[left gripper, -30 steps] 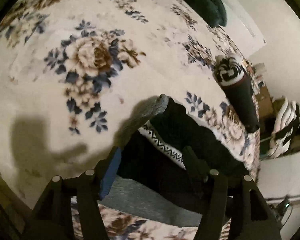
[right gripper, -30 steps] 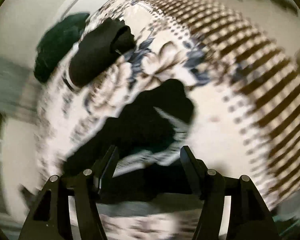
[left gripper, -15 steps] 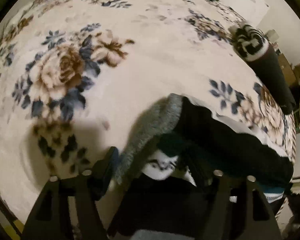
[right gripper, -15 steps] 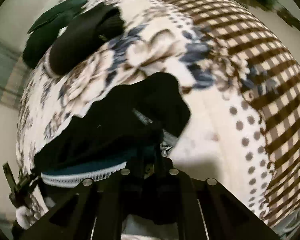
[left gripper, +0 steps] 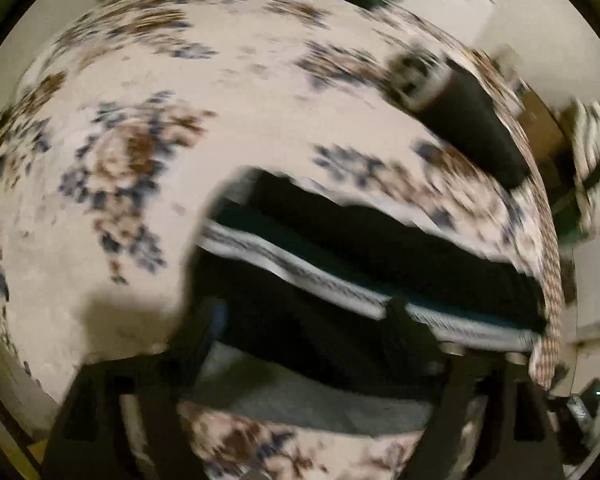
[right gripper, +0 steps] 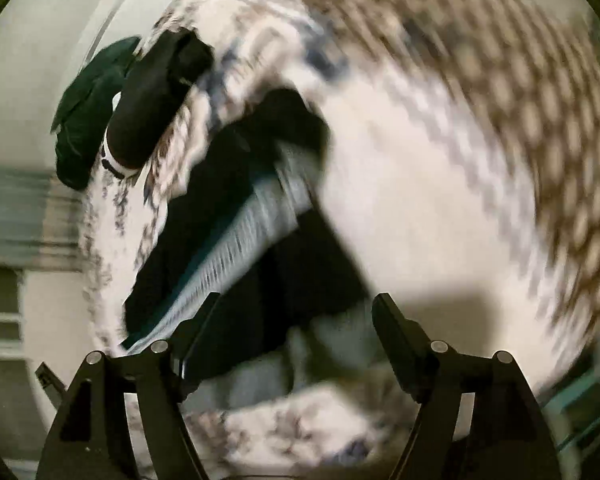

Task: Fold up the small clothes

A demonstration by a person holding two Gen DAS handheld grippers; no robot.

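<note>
Half a second ago my right claw (right gripper: pixel 296 320) was clamped shut on the black sock (right gripper: pixel 252 240); now its jaws stand wide apart with nothing between them. My left claw (left gripper: pixel 304 320) is spread open too. The grey toe that had been lifted and bunched up in the left view has come down, and the sock (left gripper: pixel 340 280) now lies long and flat across the floral bedspread (left gripper: pixel 140 160), its patterned white band (left gripper: pixel 320 276) stretched out straight. Both views have turned blurry with motion.
</note>
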